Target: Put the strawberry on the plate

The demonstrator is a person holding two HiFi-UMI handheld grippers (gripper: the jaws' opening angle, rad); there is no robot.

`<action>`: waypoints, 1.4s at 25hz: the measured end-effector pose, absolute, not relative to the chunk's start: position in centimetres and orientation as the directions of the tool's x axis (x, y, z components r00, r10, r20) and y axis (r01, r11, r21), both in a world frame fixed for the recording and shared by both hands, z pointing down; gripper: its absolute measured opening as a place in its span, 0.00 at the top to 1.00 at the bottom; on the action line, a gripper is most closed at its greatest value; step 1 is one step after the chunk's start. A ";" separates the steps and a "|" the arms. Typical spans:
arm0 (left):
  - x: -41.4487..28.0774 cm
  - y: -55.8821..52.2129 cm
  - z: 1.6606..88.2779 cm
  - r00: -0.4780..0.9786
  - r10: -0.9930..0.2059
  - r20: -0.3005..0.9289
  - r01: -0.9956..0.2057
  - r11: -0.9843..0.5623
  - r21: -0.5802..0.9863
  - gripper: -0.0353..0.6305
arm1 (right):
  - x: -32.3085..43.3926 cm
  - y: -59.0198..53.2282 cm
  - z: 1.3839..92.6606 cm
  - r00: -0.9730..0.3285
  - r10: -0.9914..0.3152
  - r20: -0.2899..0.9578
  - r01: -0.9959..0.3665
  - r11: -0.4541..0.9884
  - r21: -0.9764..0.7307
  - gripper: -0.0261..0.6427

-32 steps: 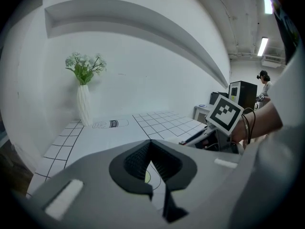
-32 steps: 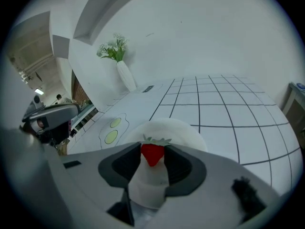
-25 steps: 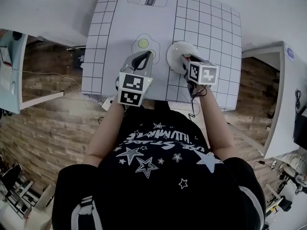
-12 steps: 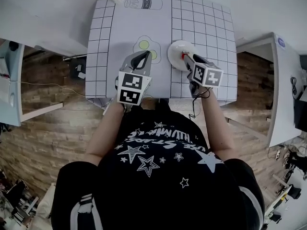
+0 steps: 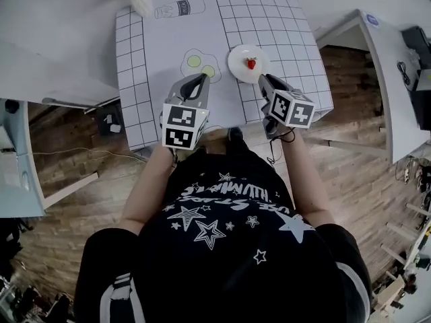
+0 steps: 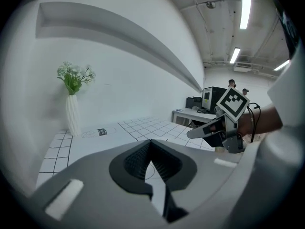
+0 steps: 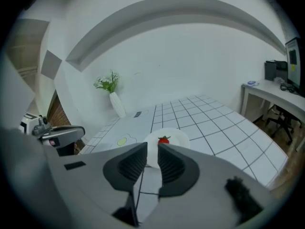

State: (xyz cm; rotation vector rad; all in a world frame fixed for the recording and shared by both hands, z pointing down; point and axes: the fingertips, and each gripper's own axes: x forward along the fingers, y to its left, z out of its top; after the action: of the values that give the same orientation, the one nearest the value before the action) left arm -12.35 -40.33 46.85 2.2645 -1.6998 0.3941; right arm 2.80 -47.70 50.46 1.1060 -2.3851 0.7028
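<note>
Left gripper: It is held over the near edge of the table. Its jaws are shut tight, with the tips touching. Nothing is in between them.
Right gripper: It is also over the near edge, on the other side. Its jaws are a little way apart and are closing. Nothing is between them. Only the plate shows through the small gap.
Plate: It is small, round and white. It sits on the table just past the right gripper and does not touch it.
Strawberry: It is red with a green top. It lies on the plate, near the middle. No gripper is touching it.
Egg picture: It is drawn on the table, just left of the plate and just past the left gripper.
Milk picture: It is drawn farther back on the table.
Vase: It is tall and white. It stands upright at the far left corner with green and white flowers in it.
</note>
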 end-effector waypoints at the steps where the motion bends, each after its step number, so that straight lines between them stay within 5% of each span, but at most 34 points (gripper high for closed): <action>1: -12.1 -40.1 47.0 0.289 -0.878 0.381 -0.956 -0.289 0.057 0.93 | 3.1 -46.9 50.5 -0.587 -0.585 0.560 -0.796 0.544 -0.267 0.85; 15: -4.6 -36.8 48.3 0.525 -0.761 0.380 -0.838 -0.539 0.079 0.93 | 9.8 -37.0 49.6 -0.470 -0.693 0.547 -0.883 0.371 -0.289 0.93; 35: 1.5 -22.6 44.7 0.357 -0.863 0.358 -0.928 -0.370 0.034 0.93 | 17.4 -25.0 47.6 -0.631 -0.637 0.443 -0.776 0.508 -0.374 0.94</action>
State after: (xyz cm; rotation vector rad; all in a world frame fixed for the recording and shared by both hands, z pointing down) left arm 1.49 -22.57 44.66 2.3886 -1.6077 0.4137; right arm 17.40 -24.96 47.57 1.1973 -2.5036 0.8081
